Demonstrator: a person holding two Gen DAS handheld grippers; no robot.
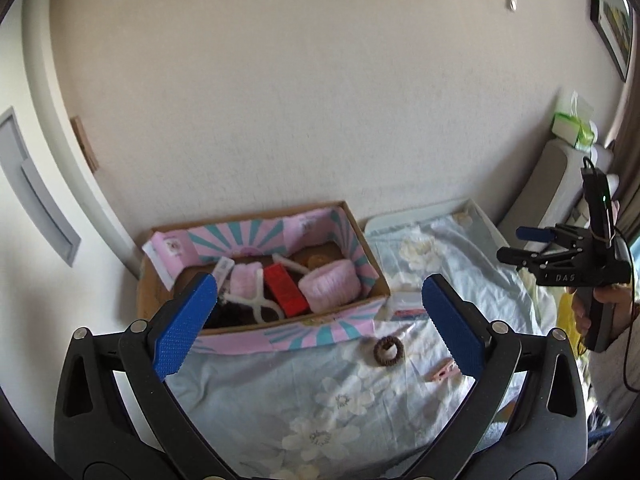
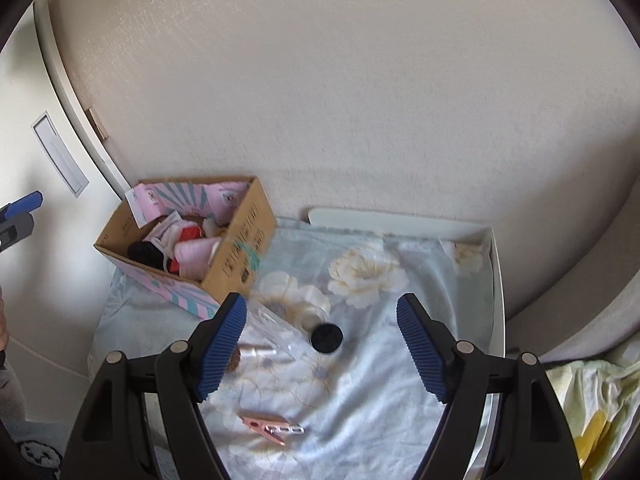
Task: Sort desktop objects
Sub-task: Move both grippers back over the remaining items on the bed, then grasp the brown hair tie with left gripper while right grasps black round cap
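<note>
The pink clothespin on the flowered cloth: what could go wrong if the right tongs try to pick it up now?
1. The pink clothespin lies flat on the soft, wrinkled flowered cloth, so the fingertips may pinch fabric with it.
2. A clear plastic bag and a black round cap lie close by; a sweep could push them away.

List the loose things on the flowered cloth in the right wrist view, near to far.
Pink clothes peg → clear plastic packet → black round lid → cardboard box.
</note>
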